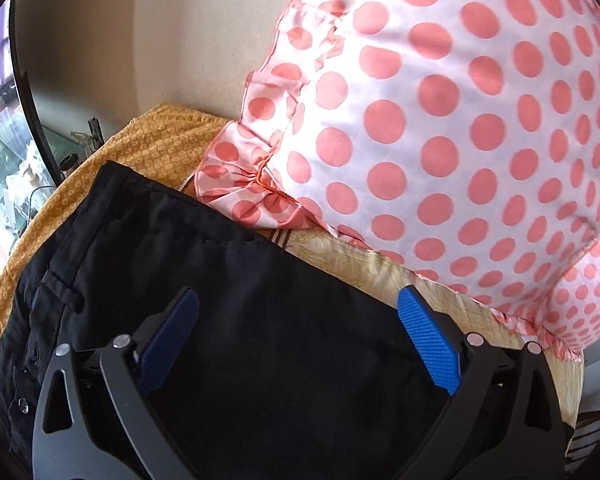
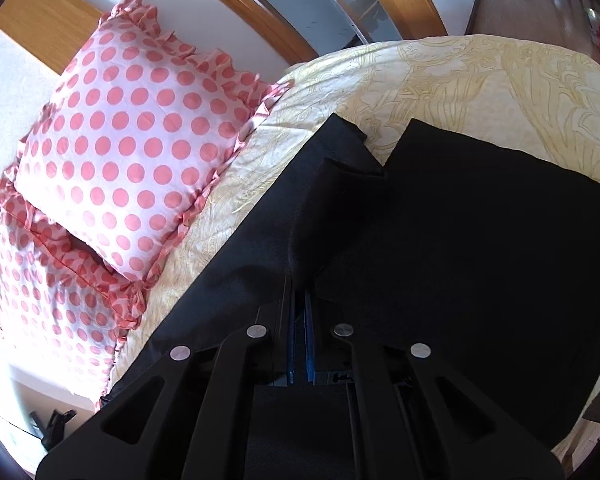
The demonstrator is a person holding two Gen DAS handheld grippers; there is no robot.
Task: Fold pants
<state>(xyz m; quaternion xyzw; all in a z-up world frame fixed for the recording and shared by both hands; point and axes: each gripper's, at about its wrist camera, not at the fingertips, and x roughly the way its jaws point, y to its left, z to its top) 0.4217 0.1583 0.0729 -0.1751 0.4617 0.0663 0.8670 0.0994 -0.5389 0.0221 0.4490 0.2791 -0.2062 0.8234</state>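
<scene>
Black pants (image 1: 220, 248) lie on a pale yellow bedspread (image 1: 380, 268); their waistband, with a belt loop and buttons, shows at the left of the left wrist view. My left gripper (image 1: 298, 296) hovers over that waist area, open, its blue pads wide apart with only flat cloth below them. In the right wrist view the pants (image 2: 480, 220) spread across the bed with two leg ends at the far side. My right gripper (image 2: 300, 286) is shut on a raised fold of the black cloth, pinched between its blue pads.
A white pillow with pink dots (image 1: 440, 120) lies just beyond the pants; in the right wrist view it (image 2: 132, 152) rests on a second matching pillow (image 2: 52, 280). An orange patterned cloth (image 1: 152, 148) lies under the waistband. A wooden headboard (image 2: 40, 28) and wall stand behind.
</scene>
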